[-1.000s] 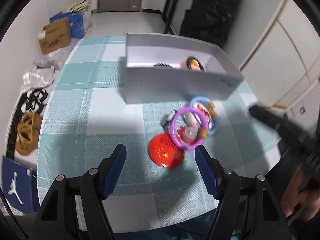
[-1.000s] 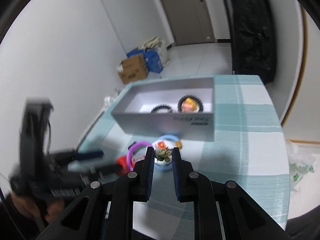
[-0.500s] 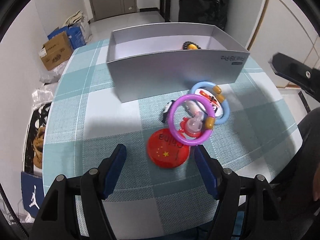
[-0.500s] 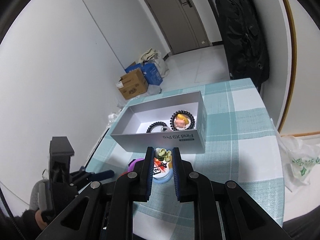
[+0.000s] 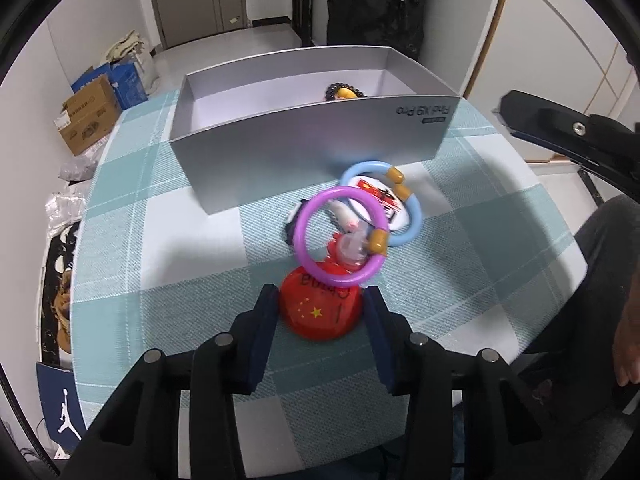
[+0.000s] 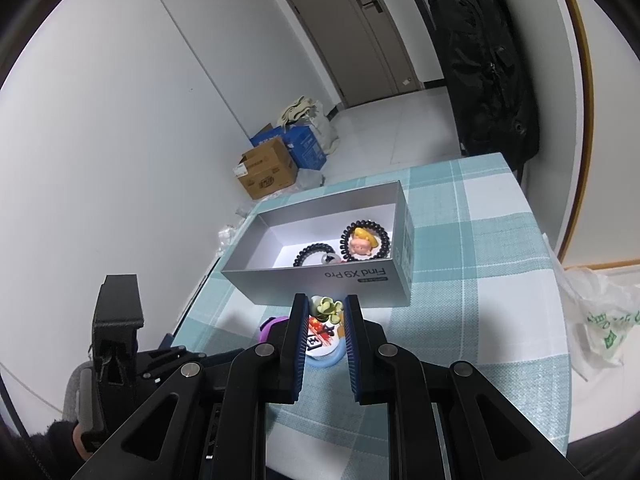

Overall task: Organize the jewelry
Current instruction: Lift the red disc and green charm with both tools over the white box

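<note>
Jewelry lies in two places: inside the grey box (image 6: 332, 248) and in a loose heap on the checked worktop (image 5: 168, 264) just in front of the box's near wall. Within the box, seen from the right wrist view, a black coiled hair tie (image 6: 314, 251) lies beside a black bead bracelet (image 6: 365, 241) that encircles a small doll-face charm (image 6: 362, 243). The heap comprises a purple ring (image 5: 342, 242) leaning over a pink charm (image 5: 352, 246), a blue ring (image 5: 382, 204) with amber beads lying on a white badge (image 5: 376, 196), and a red round badge (image 5: 320, 308) nearest the left gripper (image 5: 320, 302). Compared with half a second ago, the left gripper's fingers, then spread wide and short of the red round badge, now stand close on either side of it; whether they touch it cannot be told. The right gripper (image 6: 325, 309) holds a small green flower piece (image 6: 327, 306) pinched between its fingers, as before, raised above the heap. Around the worktop stand a cardboard carton (image 6: 266, 172), a blue carton (image 6: 304, 148), a black bag (image 6: 484, 64) against the wall, and a plastic bag (image 6: 600, 316) at the right.
</note>
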Action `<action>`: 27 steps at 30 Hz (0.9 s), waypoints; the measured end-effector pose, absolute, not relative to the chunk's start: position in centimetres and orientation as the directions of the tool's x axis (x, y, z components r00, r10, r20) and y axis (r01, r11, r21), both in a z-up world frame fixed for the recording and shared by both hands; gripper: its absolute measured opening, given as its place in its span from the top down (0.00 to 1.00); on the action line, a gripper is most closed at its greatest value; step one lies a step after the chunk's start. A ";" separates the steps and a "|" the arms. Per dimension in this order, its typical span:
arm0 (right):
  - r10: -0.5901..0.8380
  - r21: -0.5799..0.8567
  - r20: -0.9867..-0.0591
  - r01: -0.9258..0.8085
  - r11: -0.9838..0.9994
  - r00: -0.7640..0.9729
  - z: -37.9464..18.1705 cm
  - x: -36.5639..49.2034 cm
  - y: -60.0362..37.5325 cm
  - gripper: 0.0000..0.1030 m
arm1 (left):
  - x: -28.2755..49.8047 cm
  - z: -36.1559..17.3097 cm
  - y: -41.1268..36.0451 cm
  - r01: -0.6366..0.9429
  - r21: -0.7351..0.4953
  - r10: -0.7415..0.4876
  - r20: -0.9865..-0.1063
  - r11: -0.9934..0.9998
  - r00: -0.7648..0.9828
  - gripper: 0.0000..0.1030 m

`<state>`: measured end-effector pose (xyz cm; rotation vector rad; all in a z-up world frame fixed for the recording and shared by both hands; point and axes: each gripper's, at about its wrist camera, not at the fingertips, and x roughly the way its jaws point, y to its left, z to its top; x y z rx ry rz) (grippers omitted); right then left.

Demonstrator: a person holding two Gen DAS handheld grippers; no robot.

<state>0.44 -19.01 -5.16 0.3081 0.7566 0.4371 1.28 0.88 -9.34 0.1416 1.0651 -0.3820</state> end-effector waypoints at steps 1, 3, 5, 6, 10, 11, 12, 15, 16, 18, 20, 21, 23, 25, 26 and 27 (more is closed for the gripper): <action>0.485 0.421 -0.591 -0.266 0.867 0.645 -5.2 0.4 -19.0 0.84 | 1.3 -9.3 0.9 0.378 -0.085 -0.251 -0.874 0.922 0.415 0.64; 0.481 0.422 -0.593 -0.259 0.869 0.645 -5.3 0.5 -19.2 0.84 | 1.0 -9.2 0.9 0.391 -0.125 -0.287 -0.875 0.912 0.390 0.64; 0.477 0.423 -0.595 -0.253 0.870 0.647 -5.3 0.5 -19.3 0.84 | 0.7 -9.1 0.7 0.404 -0.150 -0.311 -0.875 0.902 0.370 0.64; 0.476 0.423 -0.596 -0.251 0.871 0.647 -5.3 0.5 -19.3 0.84 | 0.7 -9.0 0.6 0.409 -0.160 -0.321 -0.875 0.898 0.364 0.64; 0.470 0.420 -0.598 -0.245 0.874 0.650 -5.3 0.3 -19.3 0.84 | 0.4 -8.5 0.5 0.422 -0.209 -0.370 -0.863 0.882 0.346 0.64; 0.469 0.420 -0.598 -0.245 0.874 0.650 -5.3 0.3 -19.3 0.84 | 0.4 -8.3 0.5 0.424 -0.219 -0.381 -0.856 0.879 0.348 0.64; 0.468 0.418 -0.597 -0.245 0.875 0.651 -5.3 0.2 -19.3 0.84 | 0.3 -8.1 0.6 0.424 -0.226 -0.389 -0.852 0.877 0.351 0.64; 0.469 0.416 -0.596 -0.248 0.875 0.652 -5.2 0.1 -19.3 0.84 | 0.3 -7.5 0.9 0.422 -0.253 -0.418 -0.833 0.871 0.362 0.64; 0.468 0.415 -0.596 -0.249 0.875 0.652 -5.2 0.1 -19.3 0.84 | 0.3 -7.2 1.0 0.419 -0.264 -0.428 -0.826 0.869 0.367 0.64; 0.469 0.414 -0.597 -0.250 0.875 0.651 -5.2 0.2 -19.2 0.84 | 0.4 -6.9 1.1 0.412 -0.274 -0.437 -0.816 0.869 0.379 0.64; 0.472 0.418 -0.595 -0.252 0.873 0.650 -5.2 0.2 -19.2 0.84 | 0.5 -6.3 1.2 0.406 -0.287 -0.451 -0.798 0.868 0.401 0.64; 0.477 0.420 -0.593 -0.255 0.871 0.649 -5.2 0.3 -19.2 0.84 | 0.6 -6.1 1.2 0.405 -0.291 -0.457 -0.789 0.867 0.411 0.64; 0.482 0.423 -0.589 -0.261 0.868 0.648 -5.1 0.4 -19.1 0.84 | 0.7 -5.3 1.3 0.399 -0.291 -0.462 -0.765 0.869 0.448 0.64; 0.489 0.423 -0.584 -0.272 0.865 0.648 -4.9 0.6 -18.9 0.84 | 0.9 -4.7 1.1 0.378 -0.271 -0.440 -0.750 0.885 0.494 0.64; 0.486 0.416 -0.584 -0.274 0.867 0.651 -4.8 0.6 -18.8 0.84 | 1.0 -4.3 1.1 0.357 -0.256 -0.420 -0.741 0.898 0.524 0.64; 0.487 0.412 -0.583 -0.279 0.867 0.650 -4.8 0.7 -18.7 0.84 | 1.1 -4.1 1.1 0.348 -0.250 -0.412 -0.734 0.903 0.540 0.64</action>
